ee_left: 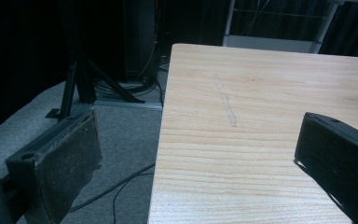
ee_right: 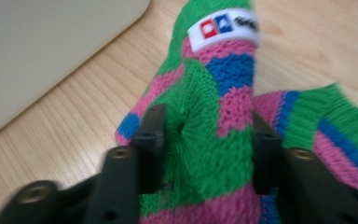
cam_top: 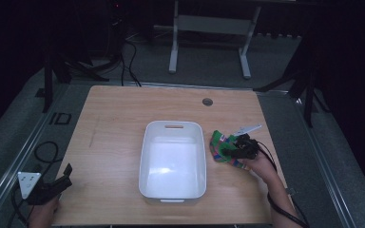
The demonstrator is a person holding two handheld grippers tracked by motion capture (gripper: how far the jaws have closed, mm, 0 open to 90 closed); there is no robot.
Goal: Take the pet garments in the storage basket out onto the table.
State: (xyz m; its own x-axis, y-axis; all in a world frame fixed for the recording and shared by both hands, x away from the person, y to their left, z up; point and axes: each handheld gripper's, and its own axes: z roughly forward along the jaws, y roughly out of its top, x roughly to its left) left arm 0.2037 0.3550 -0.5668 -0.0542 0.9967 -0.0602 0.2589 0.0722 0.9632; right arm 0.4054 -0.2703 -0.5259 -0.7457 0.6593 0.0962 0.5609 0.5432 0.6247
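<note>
the right gripper pinches a bunched knit cloth between its jaws, striped green, pink and blue, on the table just right of the white tub. the left gripper sits at the table's near left corner, jaws wide apart, holding nothing.

- Left gripper: two black padded jaws set wide apart, nothing btwn them.
- Light wooden table: right jaw over it, left jaw off its edge.
- Grey carpet floor w/ black cables, black stand legs beyond.
</note>
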